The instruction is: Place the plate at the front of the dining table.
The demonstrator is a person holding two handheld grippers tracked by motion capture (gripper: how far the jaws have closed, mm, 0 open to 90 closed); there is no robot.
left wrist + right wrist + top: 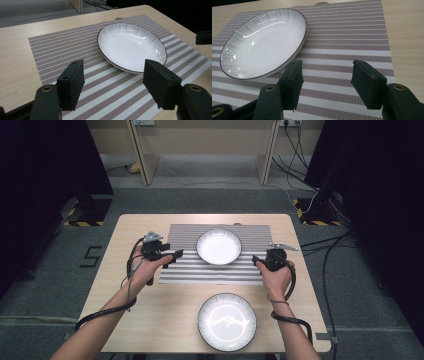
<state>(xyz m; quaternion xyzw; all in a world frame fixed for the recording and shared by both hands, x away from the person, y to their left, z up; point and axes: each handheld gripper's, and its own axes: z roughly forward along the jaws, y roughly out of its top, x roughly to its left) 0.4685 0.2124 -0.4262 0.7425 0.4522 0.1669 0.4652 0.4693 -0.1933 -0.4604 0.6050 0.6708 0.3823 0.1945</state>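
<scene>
In the high view, a striped mat [220, 270] lies at the centre of the wooden surface [135, 305], and a white plate [219, 246] sits on its upper middle part. A second plate [227, 321], also white with a dark rim, rests on the bare surface at the lower centre of the frame, well apart from the mat.

The left gripper [175, 256] is at the left edge of the mat, left of centre in the frame, held in the person's left hand [145, 270]. Its fingers [71, 86] are spread wide with nothing between them; in the left gripper view they hover over the mat at the bottom of the frame, and the plate [130, 46] lies just beyond them, centre right, its near rim close to the right-hand finger.

The right gripper [257, 262] is at the right edge of the mat, right of centre in the high view, in the right hand [276, 276]. Its fingers [292, 82] are spread too and empty. In the right gripper view they stand above the mat [352, 37] at the bottom, with the plate [262, 42] at upper left, its rim near the left-hand finger but not touching it.

A cable [100, 316] trails from the left gripper along the forearm.
</scene>
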